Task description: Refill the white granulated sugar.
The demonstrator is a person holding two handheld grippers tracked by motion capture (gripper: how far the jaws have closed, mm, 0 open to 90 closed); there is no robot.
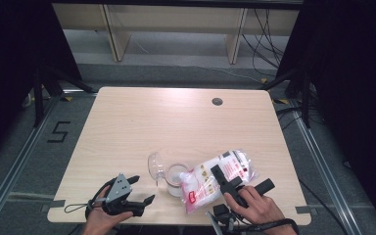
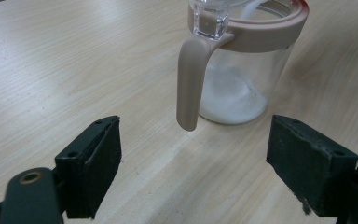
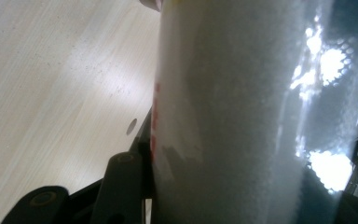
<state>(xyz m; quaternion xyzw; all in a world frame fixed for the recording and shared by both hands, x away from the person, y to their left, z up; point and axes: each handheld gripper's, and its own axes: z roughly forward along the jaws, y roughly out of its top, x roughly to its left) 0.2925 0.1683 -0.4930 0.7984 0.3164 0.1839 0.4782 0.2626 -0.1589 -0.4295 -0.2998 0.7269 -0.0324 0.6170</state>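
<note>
Plastic bag [image 3: 233,116] clenched in right claw [image 1: 235,183], seemingly hiding jar [image 2: 242,70]; left claw [image 2: 193,165] released.

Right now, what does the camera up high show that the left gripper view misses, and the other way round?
The high view alone takes in the bag of white powder clamped in the right tongs, the jar's flipped-open clear lid, and the table's edges. The left gripper view alone shows the jar's beige handle and the white powder lying in its bottom. Both share the jar and the open left tongs, apart from it.
</note>
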